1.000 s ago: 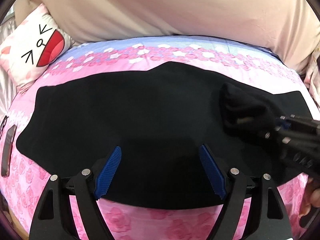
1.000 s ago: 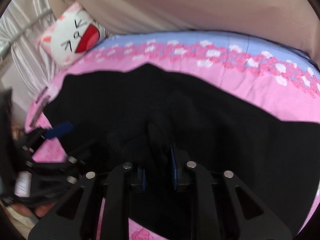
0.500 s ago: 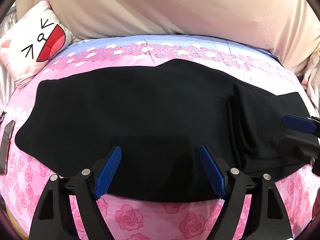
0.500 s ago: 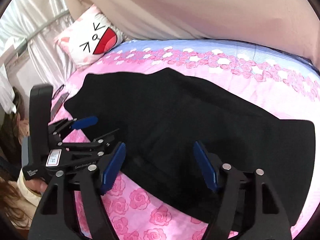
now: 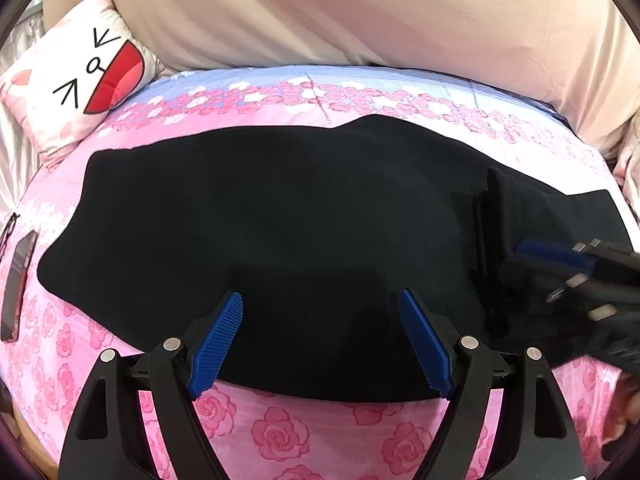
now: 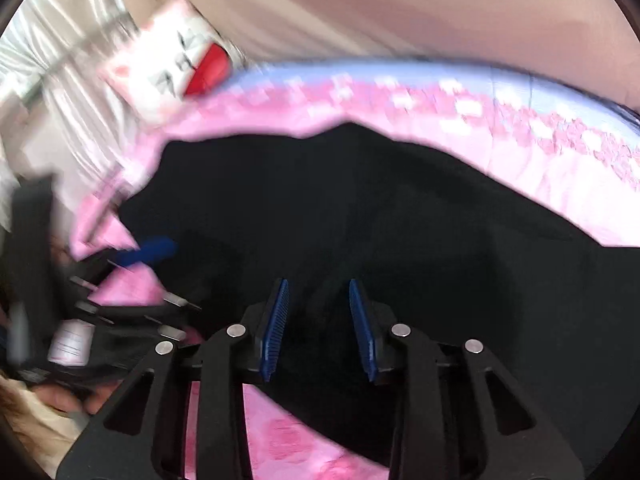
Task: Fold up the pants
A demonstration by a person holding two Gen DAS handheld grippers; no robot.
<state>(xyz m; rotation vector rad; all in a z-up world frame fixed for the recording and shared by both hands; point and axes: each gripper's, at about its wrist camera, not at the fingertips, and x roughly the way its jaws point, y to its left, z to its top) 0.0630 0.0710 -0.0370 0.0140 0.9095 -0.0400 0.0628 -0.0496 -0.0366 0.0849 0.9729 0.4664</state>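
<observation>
Right tongs narrower over crosswise pants

Black pants covering mid-bed, bare floral sheet strip along near edge, cat pillow far left, phone at left edge, beige bedding blocking far side.

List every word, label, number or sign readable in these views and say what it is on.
No readable words or numbers in either view.
Cushion: drawn cartoon face only, black strokes and a red mouth, no letters.
White label on the left gripper's body, seen from the right wrist: too blurred to read.
Dark flat object at the bed's edge: no legible marking.
Black pants: no visible tag or print.
</observation>
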